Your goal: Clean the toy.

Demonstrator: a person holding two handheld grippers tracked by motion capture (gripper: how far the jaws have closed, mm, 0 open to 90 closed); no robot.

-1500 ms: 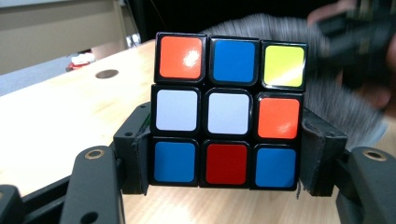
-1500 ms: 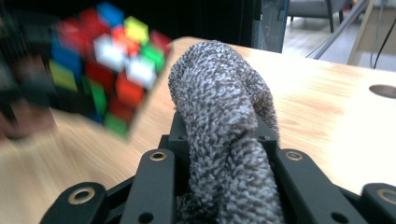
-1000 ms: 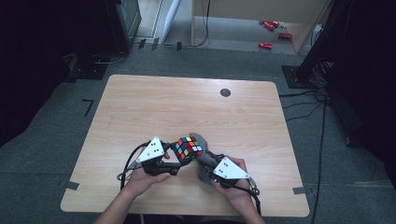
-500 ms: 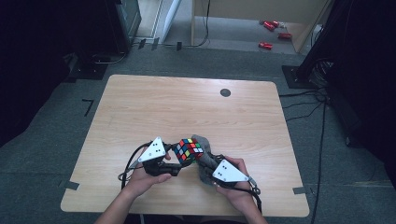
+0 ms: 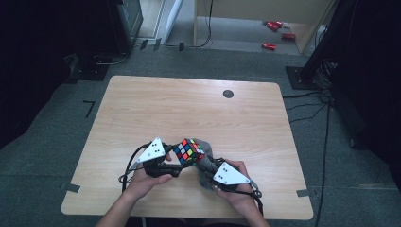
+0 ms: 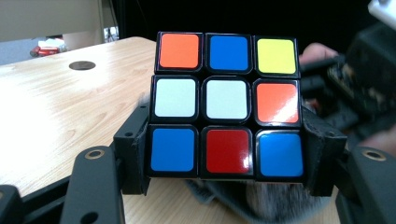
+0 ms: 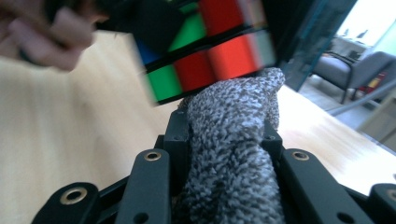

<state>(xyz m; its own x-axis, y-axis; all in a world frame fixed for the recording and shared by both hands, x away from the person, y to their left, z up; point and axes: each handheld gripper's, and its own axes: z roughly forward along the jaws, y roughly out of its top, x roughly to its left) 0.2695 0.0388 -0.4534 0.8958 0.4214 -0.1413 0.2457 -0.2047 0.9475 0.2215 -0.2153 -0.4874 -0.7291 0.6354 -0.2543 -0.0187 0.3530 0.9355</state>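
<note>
Against glossy cube (image 6: 226, 107), fuzzy grey cloth (image 7: 231, 154).

Not much moved tbh. The cube (image 5: 188, 151) clamped in the left gripper (image 5: 178, 158) tilted a little, showing a slightly different face up top, and the grey cloth (image 5: 206, 163) pinched in the right gripper (image 5: 204, 163) slid closer under the cube.
</note>
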